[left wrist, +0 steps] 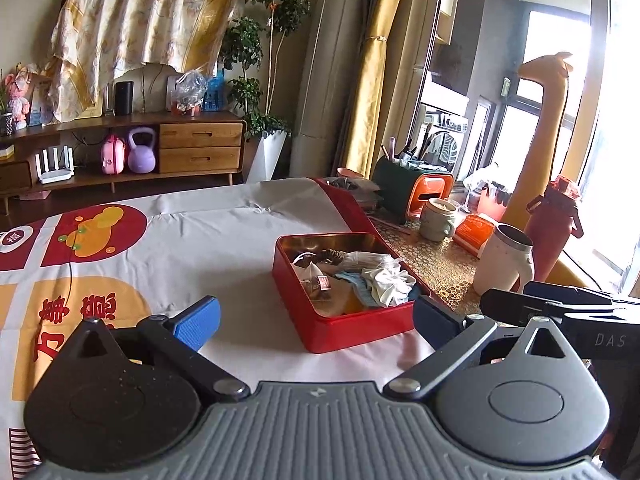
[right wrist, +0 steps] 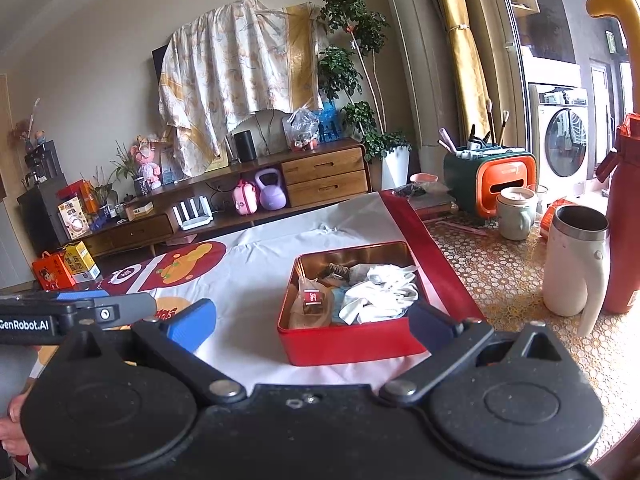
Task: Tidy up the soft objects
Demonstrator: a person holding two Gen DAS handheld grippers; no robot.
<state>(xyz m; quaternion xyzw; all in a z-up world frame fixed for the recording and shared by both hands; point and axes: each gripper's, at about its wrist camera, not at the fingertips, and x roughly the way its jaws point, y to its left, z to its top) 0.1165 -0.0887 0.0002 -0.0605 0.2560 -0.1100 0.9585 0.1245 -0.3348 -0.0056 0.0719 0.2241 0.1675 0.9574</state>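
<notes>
A red tin box (left wrist: 352, 330) (right wrist: 344, 344) stands on the white and red printed cloth (left wrist: 200, 248). Soft items fill it: a white cloth (left wrist: 386, 280) (right wrist: 380, 292), a blue piece (left wrist: 356, 282), a beige piece with a small red tag (right wrist: 313, 298) and a brown scrunchie (left wrist: 330, 257). My left gripper (left wrist: 316, 316) hovers just in front of the box, open and holding nothing. My right gripper (right wrist: 312, 322) is also open and bare, close before the box, its right finger by the box's near right corner. The other gripper's body shows at the edge of each view.
To the right on the patterned tabletop stand a white tumbler (right wrist: 572, 264), a red bottle (right wrist: 622, 216), a pale mug (right wrist: 516, 214) and a green-orange brush holder (right wrist: 492, 176). A wooden TV cabinet (right wrist: 280, 188) runs along the far wall. A hand (right wrist: 16, 436) shows bottom left.
</notes>
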